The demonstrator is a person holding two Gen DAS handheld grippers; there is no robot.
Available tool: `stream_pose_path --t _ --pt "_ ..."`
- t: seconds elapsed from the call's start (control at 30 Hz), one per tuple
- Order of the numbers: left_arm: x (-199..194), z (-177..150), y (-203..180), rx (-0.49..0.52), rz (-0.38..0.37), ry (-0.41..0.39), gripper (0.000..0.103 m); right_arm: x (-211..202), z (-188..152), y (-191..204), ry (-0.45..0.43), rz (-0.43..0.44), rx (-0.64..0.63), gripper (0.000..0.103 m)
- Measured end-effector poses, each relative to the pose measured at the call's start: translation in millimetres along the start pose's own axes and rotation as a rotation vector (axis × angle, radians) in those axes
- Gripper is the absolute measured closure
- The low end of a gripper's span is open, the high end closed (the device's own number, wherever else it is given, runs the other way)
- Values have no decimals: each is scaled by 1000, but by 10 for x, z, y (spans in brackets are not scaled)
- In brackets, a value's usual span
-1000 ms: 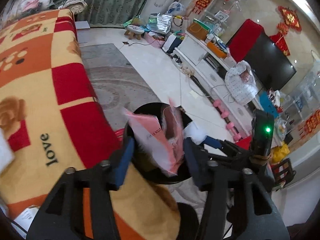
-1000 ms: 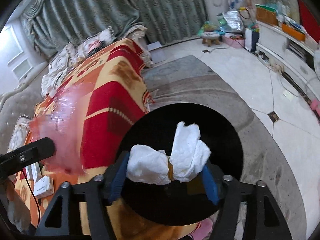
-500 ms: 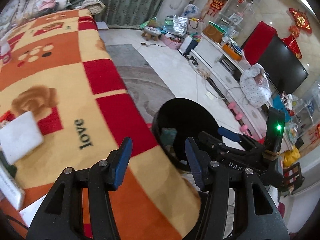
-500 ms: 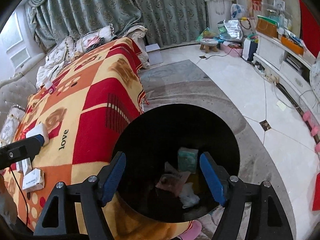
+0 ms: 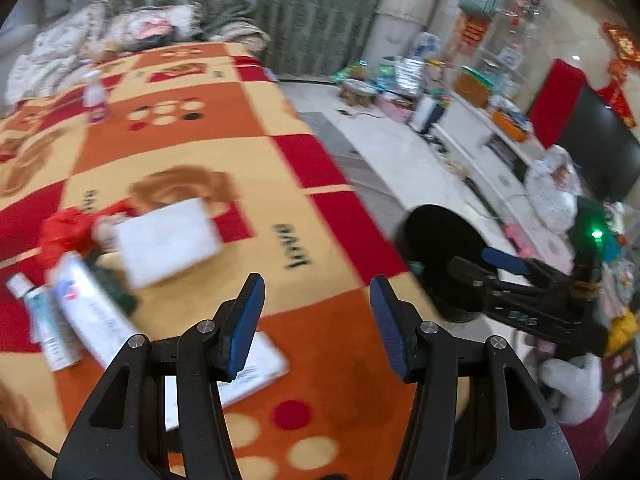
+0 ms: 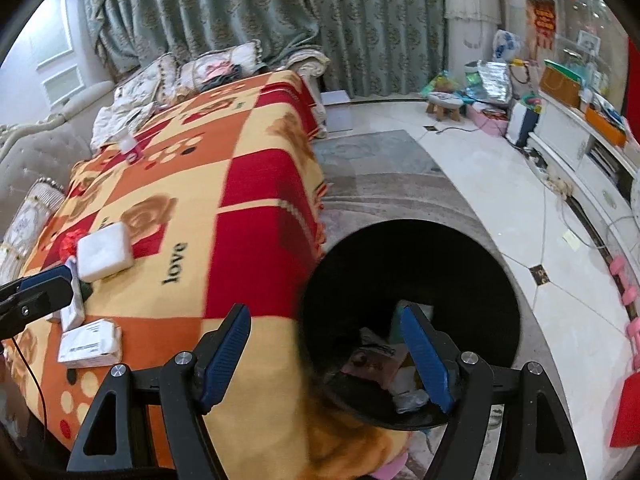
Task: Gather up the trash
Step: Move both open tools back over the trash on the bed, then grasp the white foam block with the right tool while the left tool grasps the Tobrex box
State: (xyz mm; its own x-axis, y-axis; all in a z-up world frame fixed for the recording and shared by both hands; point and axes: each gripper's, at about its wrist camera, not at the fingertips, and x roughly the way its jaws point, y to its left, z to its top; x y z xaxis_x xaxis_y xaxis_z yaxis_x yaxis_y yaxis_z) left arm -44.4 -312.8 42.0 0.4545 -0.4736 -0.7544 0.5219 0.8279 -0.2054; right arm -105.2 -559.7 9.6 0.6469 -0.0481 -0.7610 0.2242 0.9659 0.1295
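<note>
My left gripper [image 5: 316, 296] hangs open and empty over the red, orange and yellow blanket [image 5: 224, 152] on the table. Ahead of it lie a white tissue pack [image 5: 168, 240], a crumpled red wrapper [image 5: 64, 232], two tubes [image 5: 88, 316] and a flat white box [image 5: 260, 364]. My right gripper [image 6: 324, 320] is open with nothing between its fingers, above the blanket's corner and the near rim of the black bin [image 6: 420, 248]. Wrappers and tissue [image 6: 376, 364] lie inside the bin. The left wrist view also shows the bin [image 5: 436, 240] and the right gripper [image 5: 492, 272].
A small bottle [image 6: 130, 146] stands far back on the table. A white box [image 6: 90, 344] lies near the left gripper's finger [image 6: 40, 292]. A rug [image 6: 372, 152], a low stool [image 6: 442, 104] and a white cabinet [image 6: 576, 148] are on the floor side. A gloved hand [image 5: 572, 384] holds the right gripper.
The pink wrapper left my left gripper and the white tissue left my right one; both now lie in the bin. The left gripper has swung left over the table; the right shifted left.
</note>
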Motion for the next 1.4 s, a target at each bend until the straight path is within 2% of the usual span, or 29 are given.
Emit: stream_pose_path --t 0.23,0.53,0.67,0.9,1.13,1.4 --pt "-160 -189 448 -49 115 -17 50 58 -1 506 16 81 -53 28" --pt "-353 -427 964 -107 174 -5 50 216 -59 1192 58 162 -159 28" --pt "-451 -571 1239 -144 190 15 50 279 -94 1385 86 194 -181 28" --pt "-533 -837 1662 -200 243 58 50 456 -155 1650 139 199 -229 28" --pt "-539 -917 1889 -277 232 61 50 549 -105 1863 158 231 -256 28" --pt "-460 -800 2017 -338 212 45 50 773 72 2156 184 295 -235 28"
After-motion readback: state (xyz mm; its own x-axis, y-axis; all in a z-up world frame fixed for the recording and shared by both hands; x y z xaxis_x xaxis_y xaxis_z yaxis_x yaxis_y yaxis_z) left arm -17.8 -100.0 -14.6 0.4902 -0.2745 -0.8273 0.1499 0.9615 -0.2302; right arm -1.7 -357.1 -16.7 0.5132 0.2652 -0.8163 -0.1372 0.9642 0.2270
